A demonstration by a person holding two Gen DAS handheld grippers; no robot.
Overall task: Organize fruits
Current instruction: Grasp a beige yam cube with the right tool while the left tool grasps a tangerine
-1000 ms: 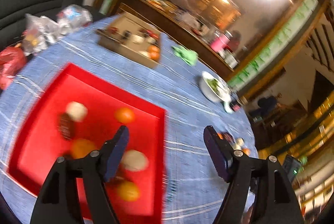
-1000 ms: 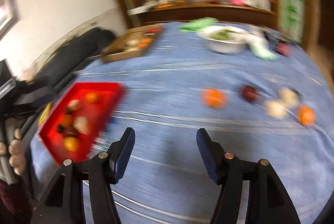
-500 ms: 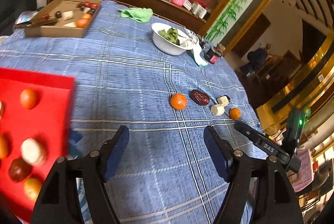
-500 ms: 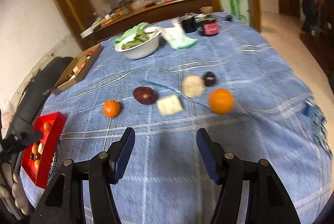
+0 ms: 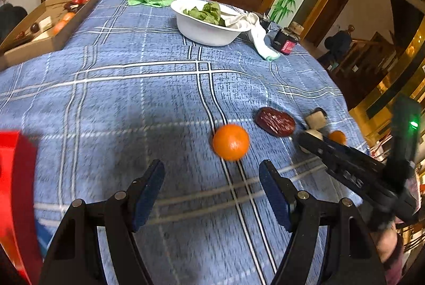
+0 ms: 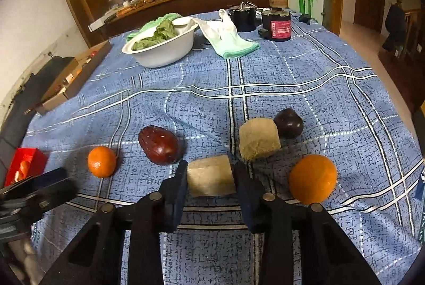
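My right gripper (image 6: 209, 176) has its fingers closed against both sides of a pale beige block (image 6: 211, 180) that rests on the blue plaid tablecloth. Around it lie a small orange (image 6: 102, 161), a dark red date (image 6: 158, 144), a second beige block (image 6: 259, 138), a dark plum (image 6: 288, 123) and a larger orange (image 6: 313, 178). My left gripper (image 5: 212, 186) is open and empty, just short of the small orange (image 5: 231, 142). The red tray (image 5: 16, 192) with fruit in it sits at the left edge; it also shows in the right wrist view (image 6: 25, 165).
A white bowl of green leaves (image 6: 162, 46) stands at the back, with a white-green cloth (image 6: 225, 38) and a dark jar (image 6: 276, 24) beside it. A cardboard box with fruit (image 5: 45, 24) sits at the back left. The table edge drops off at the right.
My left gripper has swung from the red tray to the small orange. My right gripper has moved in on the loose fruit and closed around the pale block.
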